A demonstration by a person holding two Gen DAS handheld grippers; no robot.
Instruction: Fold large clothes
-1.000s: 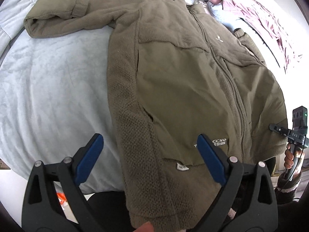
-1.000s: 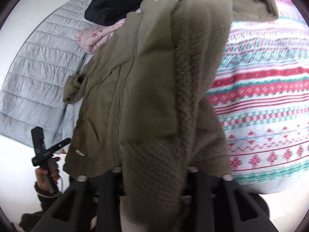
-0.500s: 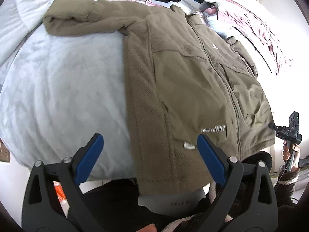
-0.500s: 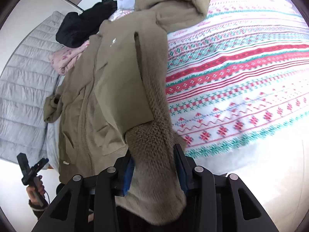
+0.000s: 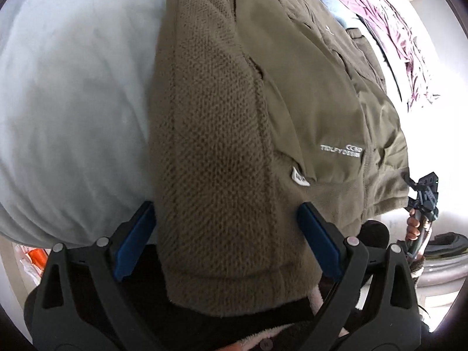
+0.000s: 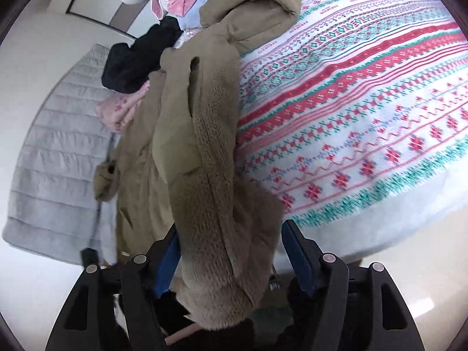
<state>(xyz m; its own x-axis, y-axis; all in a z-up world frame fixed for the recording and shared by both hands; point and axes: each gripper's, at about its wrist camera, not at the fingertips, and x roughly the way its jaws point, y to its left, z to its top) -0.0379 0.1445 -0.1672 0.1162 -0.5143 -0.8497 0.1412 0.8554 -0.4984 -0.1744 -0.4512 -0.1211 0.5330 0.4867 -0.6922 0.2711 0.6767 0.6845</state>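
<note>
An olive green fleece jacket (image 5: 292,102) lies zipped, front up, on the bed, its hem hanging over the near edge. My left gripper (image 5: 226,234) is open, its blue pads either side of the jacket's left hem corner without pinching it. My right gripper (image 6: 231,251) is open, and the jacket's right hem corner (image 6: 216,234) drapes between its jaws. One sleeve (image 6: 263,8) lies folded at the far end. The right gripper also shows in the left wrist view (image 5: 424,201).
A pale grey blanket (image 5: 73,102) covers the bed's left part. A red, green and white patterned blanket (image 6: 365,102) covers the right. Black clothing (image 6: 137,58) and pink clothing (image 6: 117,111) are piled near the jacket's collar. A grey quilted headboard (image 6: 52,161) stands behind.
My left gripper has moved in close around the left hem corner. My right gripper has opened; the hem it pinched now hangs loose between its jaws.
</note>
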